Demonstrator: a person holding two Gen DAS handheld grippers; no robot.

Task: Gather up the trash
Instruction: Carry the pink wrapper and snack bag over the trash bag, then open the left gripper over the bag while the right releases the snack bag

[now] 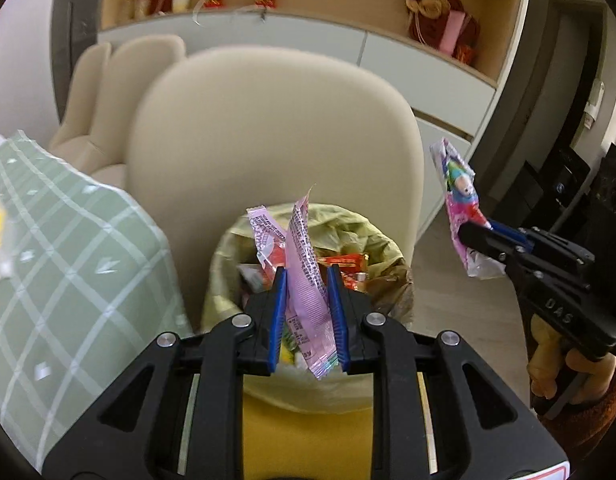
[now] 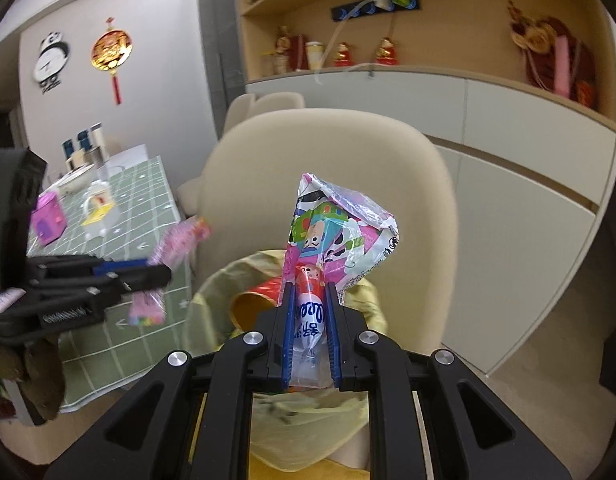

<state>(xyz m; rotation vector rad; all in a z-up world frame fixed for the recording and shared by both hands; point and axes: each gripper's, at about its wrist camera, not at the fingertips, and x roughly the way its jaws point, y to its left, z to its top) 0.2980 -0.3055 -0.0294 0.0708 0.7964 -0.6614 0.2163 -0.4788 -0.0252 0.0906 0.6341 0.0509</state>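
Observation:
My left gripper [image 1: 306, 270] is shut on a pink snack wrapper [image 1: 304, 276] and holds it just above the trash bin [image 1: 339, 228], which has a yellow liner and several wrappers inside. My right gripper [image 2: 311, 286] is shut on a colourful cartoon wrapper [image 2: 331, 224] and holds it above the bin [image 2: 212, 300]. In the left wrist view the right gripper [image 1: 473, 236] with its wrapper [image 1: 459, 192] is to the right of the bin. In the right wrist view the left gripper [image 2: 156, 270] with the pink wrapper [image 2: 180, 240] is at the left.
A beige chair [image 1: 268, 128] stands right behind the bin. A table with a green checked cloth [image 1: 68, 248] is to the left; it carries a purple box [image 2: 48, 220] and a clear bottle [image 2: 98, 208]. White cabinets [image 2: 507, 184] line the back wall.

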